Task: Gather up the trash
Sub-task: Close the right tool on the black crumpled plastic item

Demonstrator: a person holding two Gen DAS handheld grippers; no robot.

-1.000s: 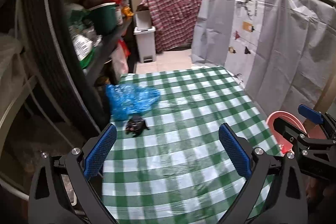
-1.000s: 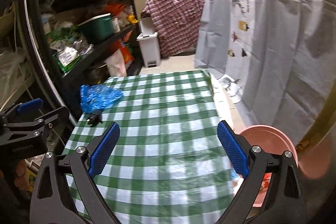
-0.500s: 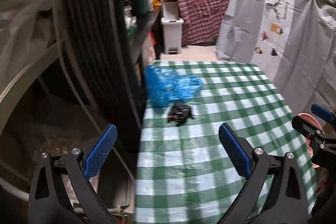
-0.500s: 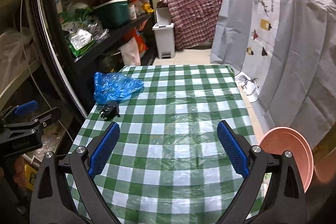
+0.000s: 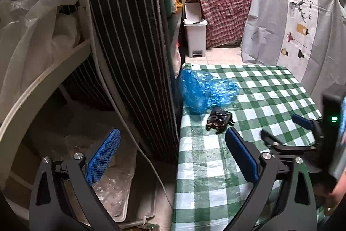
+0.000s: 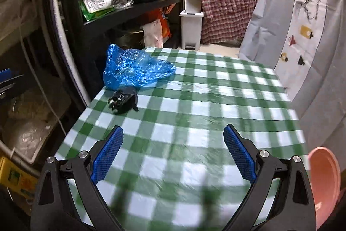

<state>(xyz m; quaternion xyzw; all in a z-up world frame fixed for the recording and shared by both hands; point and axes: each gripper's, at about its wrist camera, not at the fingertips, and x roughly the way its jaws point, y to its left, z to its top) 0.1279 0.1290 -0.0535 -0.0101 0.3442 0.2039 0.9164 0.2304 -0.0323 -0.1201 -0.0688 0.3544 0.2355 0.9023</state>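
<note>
We hold each hand-held gripper wide open and empty: the left hand-held gripper (image 5: 172,155), the right hand-held gripper (image 6: 173,154). A crumpled black wrapper (image 6: 123,99) lies on the checked desk (image 6: 205,101), touching a blue plastic bag (image 6: 134,67). We should straddle the wrapper squarely before closing.

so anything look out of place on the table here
Yes: a crumpled blue plastic bag and a small black wrapper lie loose by the left edge of the checked table. Nothing spilled or broken.
</note>
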